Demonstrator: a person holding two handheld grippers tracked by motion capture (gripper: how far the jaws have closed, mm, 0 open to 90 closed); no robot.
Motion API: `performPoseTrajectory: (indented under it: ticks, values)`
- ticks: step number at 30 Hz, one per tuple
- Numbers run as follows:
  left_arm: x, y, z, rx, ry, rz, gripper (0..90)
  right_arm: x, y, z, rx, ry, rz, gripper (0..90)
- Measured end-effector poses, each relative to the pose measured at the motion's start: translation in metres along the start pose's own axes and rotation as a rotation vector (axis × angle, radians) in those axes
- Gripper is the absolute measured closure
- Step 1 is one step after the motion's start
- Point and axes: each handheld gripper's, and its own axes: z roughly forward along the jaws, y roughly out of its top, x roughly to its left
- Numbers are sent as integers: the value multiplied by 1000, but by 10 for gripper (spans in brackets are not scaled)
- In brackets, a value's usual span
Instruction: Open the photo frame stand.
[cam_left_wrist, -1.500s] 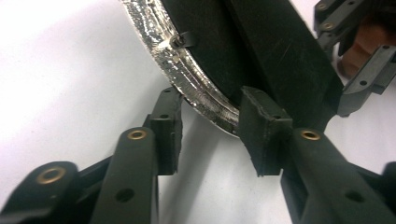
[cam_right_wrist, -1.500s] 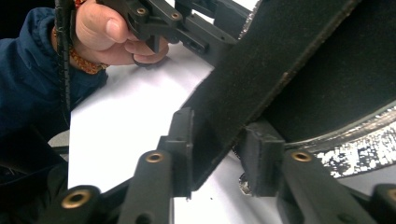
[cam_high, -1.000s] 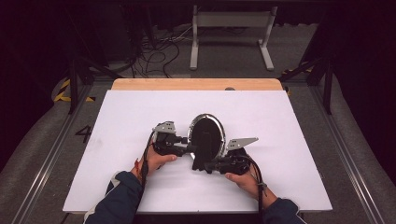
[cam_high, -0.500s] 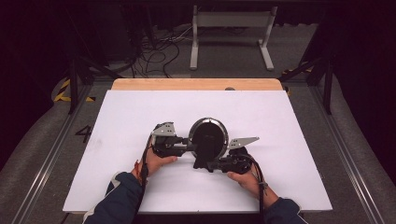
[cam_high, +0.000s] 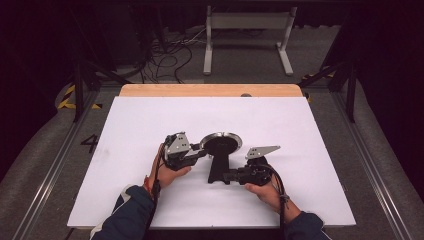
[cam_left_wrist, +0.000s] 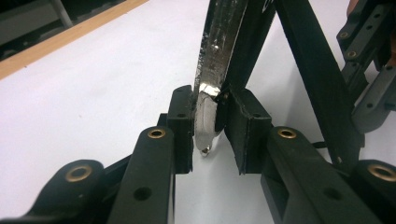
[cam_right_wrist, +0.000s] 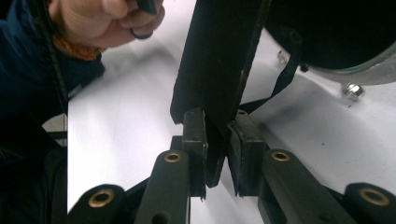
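Mirror (cam_high: 222, 143) on a black stand (cam_high: 218, 167) is caught by both tongs near the middle of the white table (cam_high: 300, 125). Jaws of the left gripper (cam_left_wrist: 205, 128) have just been closing and now pinch the shiny metal rim at the mirror's nine o'clock edge. Jaws of the right gripper (cam_right_wrist: 215, 144) clamp the flat black stand at its foot, toward five o'clock of the disc. Round and silver-rimmed, the mirror tilts back with its dark face upward. Both hands come in from six o'clock, the left hand (cam_high: 170, 172) curled under its tool, the right hand (cam_high: 265, 192) likewise.
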Motion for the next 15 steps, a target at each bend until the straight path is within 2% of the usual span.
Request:
performPoseTrajectory:
  ticks: [6, 11, 15]
  values:
    - [-3, 1, 0, 9, 20, 34, 735, 0, 0, -3, 3, -16, -4, 776]
    - [-10, 0, 0, 19, 75, 91, 746, -1, -1, -5, 10, -25, -7, 772]
    - [-12, -1, 0, 17, 92, 103, 757, -4, -2, -9, 2, -32, -1, 771]
